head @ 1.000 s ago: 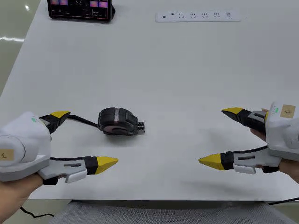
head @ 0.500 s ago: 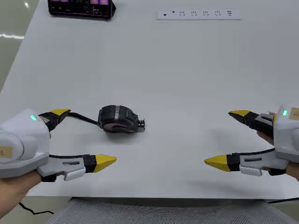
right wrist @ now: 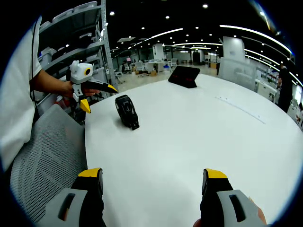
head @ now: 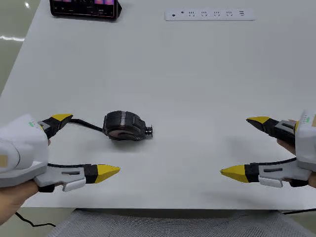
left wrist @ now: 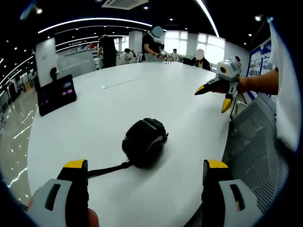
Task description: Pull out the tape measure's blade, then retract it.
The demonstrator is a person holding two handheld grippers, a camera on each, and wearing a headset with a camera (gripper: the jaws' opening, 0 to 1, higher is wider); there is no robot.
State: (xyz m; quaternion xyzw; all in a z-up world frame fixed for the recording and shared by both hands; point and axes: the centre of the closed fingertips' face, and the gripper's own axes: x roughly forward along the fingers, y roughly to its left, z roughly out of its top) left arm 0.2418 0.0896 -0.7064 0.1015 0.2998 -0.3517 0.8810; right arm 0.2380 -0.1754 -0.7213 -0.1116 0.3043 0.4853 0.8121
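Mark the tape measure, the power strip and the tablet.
tape measure [head: 123, 127], head view, middle of its black case.
power strip [head: 210, 15], head view, its white top face.
tablet [head: 84, 9], head view, its screen.

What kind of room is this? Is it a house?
Not a house: most likely a big open office or workshop. The long white table carries a power strip and a screen, metal shelves stand at the side, and rows of ceiling lights run far back.
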